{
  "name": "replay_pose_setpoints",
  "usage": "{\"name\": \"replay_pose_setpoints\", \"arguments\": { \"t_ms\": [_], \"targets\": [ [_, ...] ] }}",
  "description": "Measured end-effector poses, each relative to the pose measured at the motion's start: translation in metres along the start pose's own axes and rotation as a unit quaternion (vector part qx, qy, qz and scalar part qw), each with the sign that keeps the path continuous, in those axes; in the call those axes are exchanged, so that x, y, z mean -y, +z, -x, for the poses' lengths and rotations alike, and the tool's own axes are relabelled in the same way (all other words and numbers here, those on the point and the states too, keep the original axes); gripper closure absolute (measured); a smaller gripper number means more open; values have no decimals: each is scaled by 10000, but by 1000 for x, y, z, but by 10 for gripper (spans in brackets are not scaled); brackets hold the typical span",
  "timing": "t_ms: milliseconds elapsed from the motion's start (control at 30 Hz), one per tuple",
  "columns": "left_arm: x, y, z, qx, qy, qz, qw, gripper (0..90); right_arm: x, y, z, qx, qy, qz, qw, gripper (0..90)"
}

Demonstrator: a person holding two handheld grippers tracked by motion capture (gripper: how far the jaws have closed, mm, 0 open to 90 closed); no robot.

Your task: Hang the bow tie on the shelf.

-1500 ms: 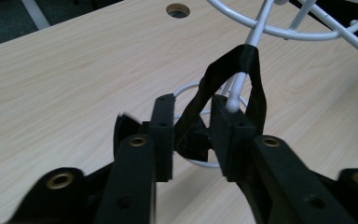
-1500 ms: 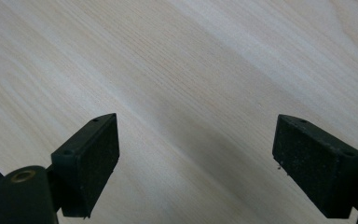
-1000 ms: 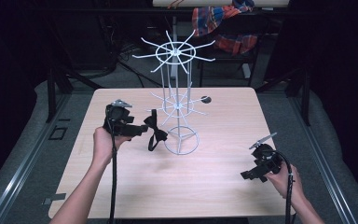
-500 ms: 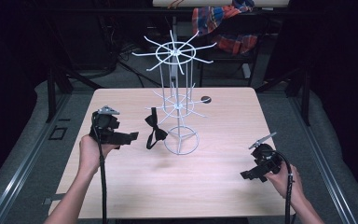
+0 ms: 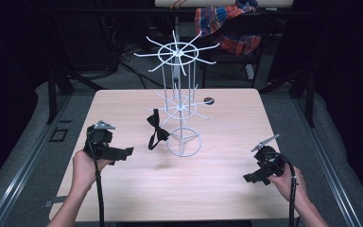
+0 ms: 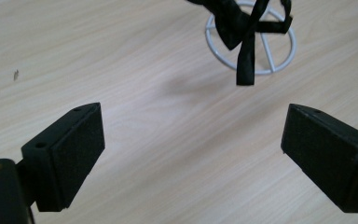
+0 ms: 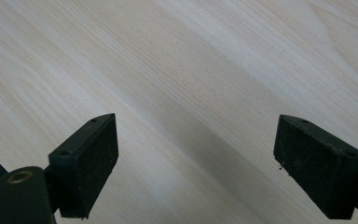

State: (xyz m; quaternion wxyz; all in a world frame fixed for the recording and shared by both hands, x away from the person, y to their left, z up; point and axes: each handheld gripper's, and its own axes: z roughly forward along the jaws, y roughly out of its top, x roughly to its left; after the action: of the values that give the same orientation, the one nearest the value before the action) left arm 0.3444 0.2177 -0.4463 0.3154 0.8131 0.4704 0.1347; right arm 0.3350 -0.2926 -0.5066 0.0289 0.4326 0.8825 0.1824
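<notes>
Black fabric bow tie hangs on lower prong of white wire spinner rack, desk centre. Left gripper just opened, empty, jaws wide. Right gripper open, empty, near-right corner. Advice: retreat level, avoid snagging strap.

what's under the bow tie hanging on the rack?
Bare wooden table and the bow tie's faint shadow; behind its strap, part of the white wire rack's ring base. Nothing else shows beneath.
</notes>
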Motion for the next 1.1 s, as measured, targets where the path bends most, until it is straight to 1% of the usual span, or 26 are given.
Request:
{"name": "replay_pose_setpoints", "arguments": {
  "t_ms": [33, 100, 333, 367, 400, 433, 467, 533, 567, 600, 700, 733, 767, 833, 867, 900, 933, 967, 1033, 1067, 1100],
  "targets": [
    [3, 0, 0, -17, -5, -23, 10000, 53, 0, 0, 0, -8, 21, 24, 10000, 134],
    [9, 1, 0, -25, -11, -116, 9999, 44, 0, 0, 0, 17, -18, -18, 10000, 135],
    [24, 1, 1, -77, -80, -270, 9996, 29, -1, 0, -2, -7, -12, 18, 10000, 134],
    [25, 1, 0, -85, -80, -296, 9995, 27, -1, -2, -2, 128, -61, -29, 9999, 134],
    [27, 1, 0, -85, -100, -313, 9994, 25, -1, -2, -2, 151, -75, -25, 9999, 134],
    [29, 2, 0, -87, -115, -333, 9993, 24, -1, -2, -2, 149, -76, -25, 9999, 134],
    [32, 2, 0, -84, -130, -374, 9992, 19, -1, -1, -3, 86, -36, 7, 10000, 134],
    [35, 4, 0, -52, -173, -434, 9989, 2, -1, -1, -2, 125, -93, -45, 9999, 134],
    [38, 5, 0, -51, -175, -460, 9988, 1, 0, 1, -2, 26, -55, 17, 10000, 134],
    [41, 7, -1, -21, -218, -502, 9985, 1, -1, 0, -2, 152, -87, -40, 9998, 134],
    [47, 12, -5, 38, -354, -495, 9981, 0, -1, 0, -2, 138, -101, -48, 9998, 134],
    [50, 15, -7, 89, -410, -521, 9978, 0, -1, 1, -2, 48, -80, -22, 10000, 134],
    [51, 17, -8, 115, -425, -587, 9973, 0, -1, 2, -2, -63, -65, -19, 10000, 134],
    [54, 20, -10, 102, -403, -684, 9968, 0, -1, 3, -2, 14, -97, -21, 10000, 134],
    [55, 22, -11, 100, -427, -702, 9966, 0, -1, 3, -2, 6, -85, -48, 10000, 135],
    [56, 23, -12, 106, -428, -740, 9963, 0, -1, 3, -2, 65, -91, -65, 9999, 134],
    [57, 23, -12, 98, -455, -741, 9962, 0, -1, 4, -2, -39, -95, -68, 9999, 134],
    [58, 24, -13, 111, -481, -753, 9959, 0, -1, 3, -2, -25, -107, -80, 9999, 134],
    [59, 25, -15, 94, -516, -768, 9957, 0, -1, 3, -2, 76, -92, -78, 9999, 135],
    [60, 26, -16, 106, -535, -768, 9956, 0, 0, 4, -2, -16, -72, -51, 10000, 134],
    [60, 26, -16, 107, -555, -767, 9955, 0, 0, 4, -2, -26, -48, -33, 10000, 135]
  ]
}}
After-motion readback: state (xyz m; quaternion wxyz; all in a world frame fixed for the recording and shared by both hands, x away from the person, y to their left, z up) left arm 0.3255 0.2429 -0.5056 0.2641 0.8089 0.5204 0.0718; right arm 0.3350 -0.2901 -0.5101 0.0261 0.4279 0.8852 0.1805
